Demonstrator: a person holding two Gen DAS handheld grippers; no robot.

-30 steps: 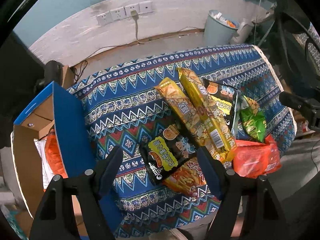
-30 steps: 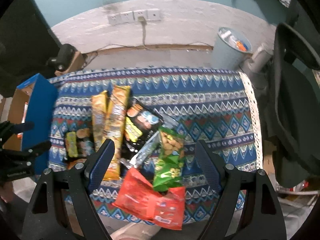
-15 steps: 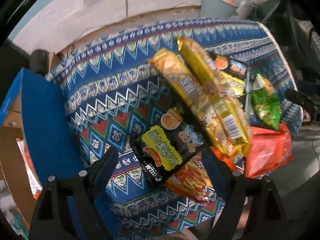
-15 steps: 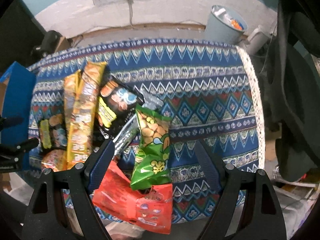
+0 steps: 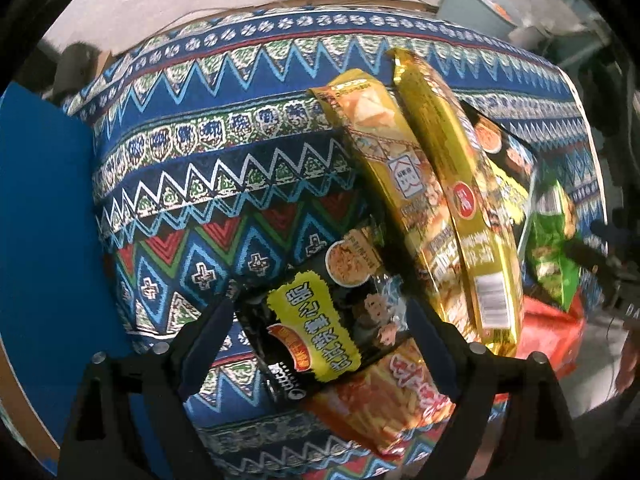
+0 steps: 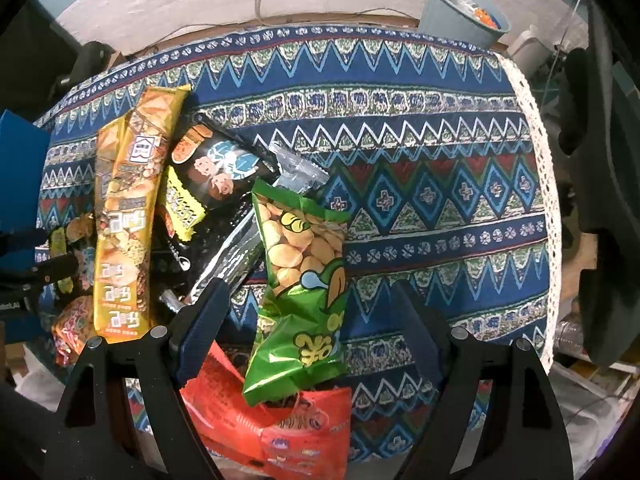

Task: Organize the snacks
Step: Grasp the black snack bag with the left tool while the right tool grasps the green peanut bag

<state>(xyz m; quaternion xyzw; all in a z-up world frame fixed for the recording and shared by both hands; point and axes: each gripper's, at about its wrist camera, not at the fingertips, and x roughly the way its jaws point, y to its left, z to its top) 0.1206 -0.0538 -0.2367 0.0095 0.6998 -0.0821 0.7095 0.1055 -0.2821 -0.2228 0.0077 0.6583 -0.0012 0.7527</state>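
Note:
A heap of snack packs lies on a patterned cloth. My left gripper is open, its fingers on either side of a black-and-yellow pack that lies on an orange fries pack. Two long golden packs lie to its right. My right gripper is open around a green peanut bag, which rests on a red pack. A second black pack and a silver pack lie beside it. The golden packs also show in the right wrist view.
A blue-sided cardboard box stands off the cloth's left edge. A grey-blue waste bin stands on the floor behind. The cloth's lace edge and a dark chair are at the right.
Both grippers have moved down and closer to the packs. The left now straddles the black-and-yellow pack, the right the green peanut bag. The packs have not moved.

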